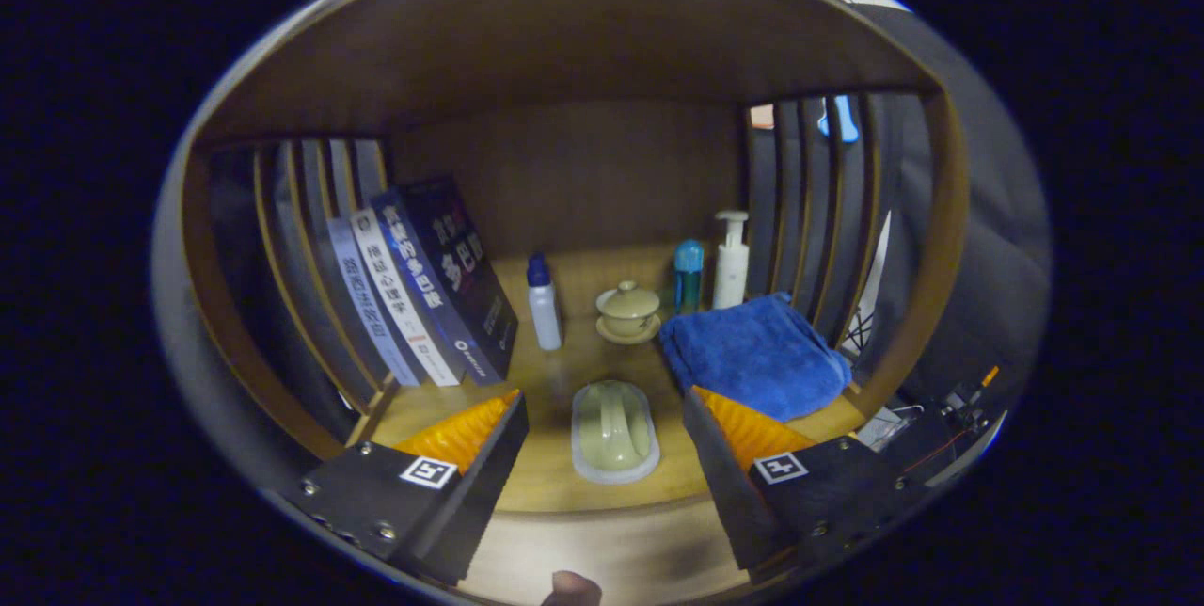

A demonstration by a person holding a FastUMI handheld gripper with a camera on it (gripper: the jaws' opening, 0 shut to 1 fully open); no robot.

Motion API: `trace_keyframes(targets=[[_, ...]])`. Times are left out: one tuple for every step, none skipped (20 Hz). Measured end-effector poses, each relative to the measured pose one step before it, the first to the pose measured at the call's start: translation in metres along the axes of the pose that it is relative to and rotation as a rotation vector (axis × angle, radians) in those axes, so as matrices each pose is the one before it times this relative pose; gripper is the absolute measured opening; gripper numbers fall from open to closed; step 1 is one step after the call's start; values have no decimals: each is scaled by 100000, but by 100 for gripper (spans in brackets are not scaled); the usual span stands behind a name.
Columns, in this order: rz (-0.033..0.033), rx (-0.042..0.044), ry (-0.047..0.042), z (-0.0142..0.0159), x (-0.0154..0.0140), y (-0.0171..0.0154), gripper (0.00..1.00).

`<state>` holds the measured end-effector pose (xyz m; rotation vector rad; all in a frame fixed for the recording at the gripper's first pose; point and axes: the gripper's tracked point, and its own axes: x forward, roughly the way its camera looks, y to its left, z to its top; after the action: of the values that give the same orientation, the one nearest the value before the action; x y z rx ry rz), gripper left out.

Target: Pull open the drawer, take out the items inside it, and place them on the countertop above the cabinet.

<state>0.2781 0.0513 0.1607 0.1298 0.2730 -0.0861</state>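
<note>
Wooden shelf (564,277), green dish (614,432) between open hand-held gripper (602,432) fingers (untouched)

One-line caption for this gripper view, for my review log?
Open gripper straddling a pale green soap dish on the wooden countertop, with books, bottles and blue towel beyond.

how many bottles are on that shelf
3: a white bottle with a blue cap beside the books, a blue bottle and a white pump bottle behind the blue towel. Gripper open.

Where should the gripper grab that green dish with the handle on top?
Probably by the raised handle along the top of the green dish, coming straight from the front. The handle runs away between the open fingers, so they could close on its two long sides.
</note>
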Motion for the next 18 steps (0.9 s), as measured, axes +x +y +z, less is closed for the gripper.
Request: trace_keyframes(targets=[[264, -84, -2106, 374, -1451, -212, 99], [319, -294, -1692, 275, -1349, -66, 99], [476, -833, -2001, 294, -1413, -63, 99], [329, -1235, -1588, 94, -1343, -79, 99], [182, -1541, -1419, 36, -1408, -61, 99], [516, -1726, -1859, -136, -1349, 60, 99], [60, -1475, -1470, -251, -1324, -37, 99], [-329, -1104, -1254, -320, -1200, -113, 99], [405, -561, -1357, -382, -1288, 23, 99], [175, -555, -1077, -434, -1177, 14, 99], [-393, -464, -802, -601, -986, -181, 99], [-576, -583, -785, -560, -857, -214, 99], [-588, -562, -86, -828, -890, -305, 99], [-908, -464, -275, -806, -843, -380, 99], [73, -686, -331, -854, -830, -135, 99], [81, -1154, -184, -1041, -727, -123, 99], [-1115, -1283, 522, -1267, -605, -437, 99], [-817, -1293, 678, -1321, -556, -348, 99]])
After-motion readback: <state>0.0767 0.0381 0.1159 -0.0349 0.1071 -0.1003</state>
